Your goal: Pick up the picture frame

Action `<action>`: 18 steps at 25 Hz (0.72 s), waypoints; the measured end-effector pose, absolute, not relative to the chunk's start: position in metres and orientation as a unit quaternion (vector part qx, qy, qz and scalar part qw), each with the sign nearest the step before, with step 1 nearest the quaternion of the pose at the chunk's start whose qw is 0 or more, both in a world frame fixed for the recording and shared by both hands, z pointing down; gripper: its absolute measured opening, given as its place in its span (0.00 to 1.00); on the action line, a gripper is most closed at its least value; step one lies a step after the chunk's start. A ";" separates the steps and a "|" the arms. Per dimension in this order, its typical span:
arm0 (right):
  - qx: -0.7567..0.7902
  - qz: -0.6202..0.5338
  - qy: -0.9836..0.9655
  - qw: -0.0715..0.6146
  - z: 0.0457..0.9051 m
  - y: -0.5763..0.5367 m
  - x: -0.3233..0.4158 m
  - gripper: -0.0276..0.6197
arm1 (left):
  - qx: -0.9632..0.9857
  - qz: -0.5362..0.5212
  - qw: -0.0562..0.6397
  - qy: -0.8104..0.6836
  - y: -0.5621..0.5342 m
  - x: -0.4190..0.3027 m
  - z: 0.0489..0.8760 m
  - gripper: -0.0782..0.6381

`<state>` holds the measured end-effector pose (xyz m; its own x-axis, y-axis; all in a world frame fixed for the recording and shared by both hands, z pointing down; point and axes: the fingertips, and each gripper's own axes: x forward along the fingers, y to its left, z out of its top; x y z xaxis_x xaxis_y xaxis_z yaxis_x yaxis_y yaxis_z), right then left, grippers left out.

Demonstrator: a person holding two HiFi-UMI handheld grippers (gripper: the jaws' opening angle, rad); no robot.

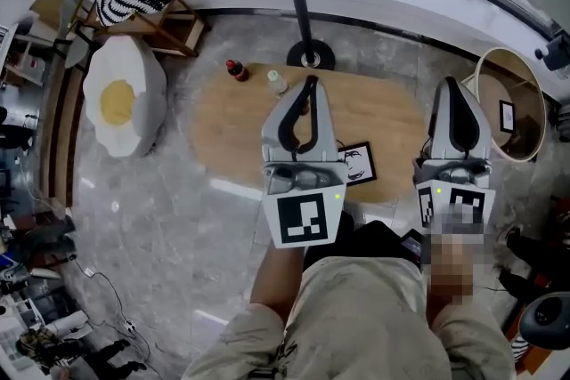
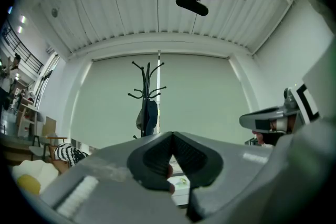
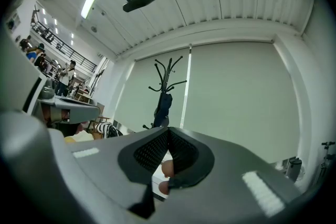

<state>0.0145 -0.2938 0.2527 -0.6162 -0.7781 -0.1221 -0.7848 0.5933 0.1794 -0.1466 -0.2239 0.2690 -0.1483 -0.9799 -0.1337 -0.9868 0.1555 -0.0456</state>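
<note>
Showed the small black-framed picture (image 1: 361,163) lying flat on the oval wooden desk (image 1: 383,111), near its front edge, part-hidden behind the grey left hand-held gripper (image 1: 310,83). Held the left and right hand-held gripper (image 1: 450,84) with jaws pressed together, gripping nothing. Caught a red-capped dark bottle (image 1: 236,69) at the far edge.

No readable text, labels, brands or numbers on anything in view

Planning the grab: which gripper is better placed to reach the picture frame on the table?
Left, probably: in the head view the left gripper sits right beside the picture frame; the right gripper is farther off. Both have shut jaws.
</note>
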 end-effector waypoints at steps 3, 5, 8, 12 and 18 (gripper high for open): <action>-0.436 0.101 0.894 0.009 0.259 -0.304 0.012 0.05 | -0.647 0.026 0.059 0.760 -0.235 -0.149 0.273 0.12; -0.434 0.094 0.896 0.007 0.262 -0.313 0.011 0.05 | -0.645 0.018 0.055 0.762 -0.241 -0.150 0.276 0.12; -0.429 0.083 0.899 0.007 0.272 -0.327 0.012 0.05 | -0.638 0.006 0.052 0.768 -0.250 -0.151 0.283 0.12; -0.423 0.065 0.904 0.001 0.290 -0.343 0.011 0.05 | -0.627 -0.008 0.031 0.778 -0.256 -0.153 0.302 0.12; -0.413 0.033 0.910 -0.021 0.332 -0.362 0.013 0.05 | -0.614 -0.030 0.006 0.789 -0.267 -0.154 0.341 0.12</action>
